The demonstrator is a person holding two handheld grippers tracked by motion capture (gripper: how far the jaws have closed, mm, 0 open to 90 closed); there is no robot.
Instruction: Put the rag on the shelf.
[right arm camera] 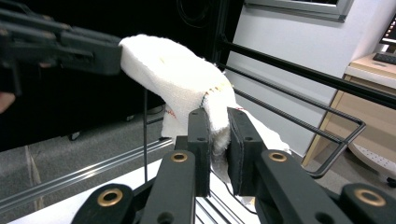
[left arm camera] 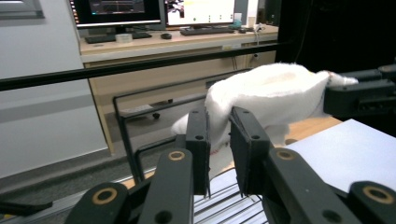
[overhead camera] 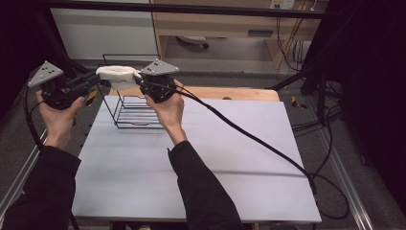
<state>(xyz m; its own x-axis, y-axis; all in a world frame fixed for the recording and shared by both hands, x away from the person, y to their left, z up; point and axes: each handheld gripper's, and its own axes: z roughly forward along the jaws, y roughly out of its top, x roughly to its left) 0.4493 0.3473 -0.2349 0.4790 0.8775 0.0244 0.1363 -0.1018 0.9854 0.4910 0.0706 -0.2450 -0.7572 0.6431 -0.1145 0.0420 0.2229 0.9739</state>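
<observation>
A white cloth [overhead camera: 117, 74] hangs stretched between my two grippers, above a black wire rack [overhead camera: 131, 112] at the far left of the grey table [overhead camera: 215, 158]. My left gripper [overhead camera: 95, 79] pinches the cloth's left end. In the left gripper view its jaws [left arm camera: 219, 116] stand close together with cloth [left arm camera: 275, 88] between them. My right gripper [overhead camera: 139, 79] grips the other end. In the right gripper view its jaws [right arm camera: 218, 116] are shut on a fold of cloth [right arm camera: 177, 70]. The middle of the cloth arches upward.
The wire rack's top rails [right arm camera: 327, 126] run just under the cloth. A thick black cable [overhead camera: 249, 136] trails from the right gripper across the table to its right edge. A wooden desk [left arm camera: 177, 42] with monitors stands beyond the table.
</observation>
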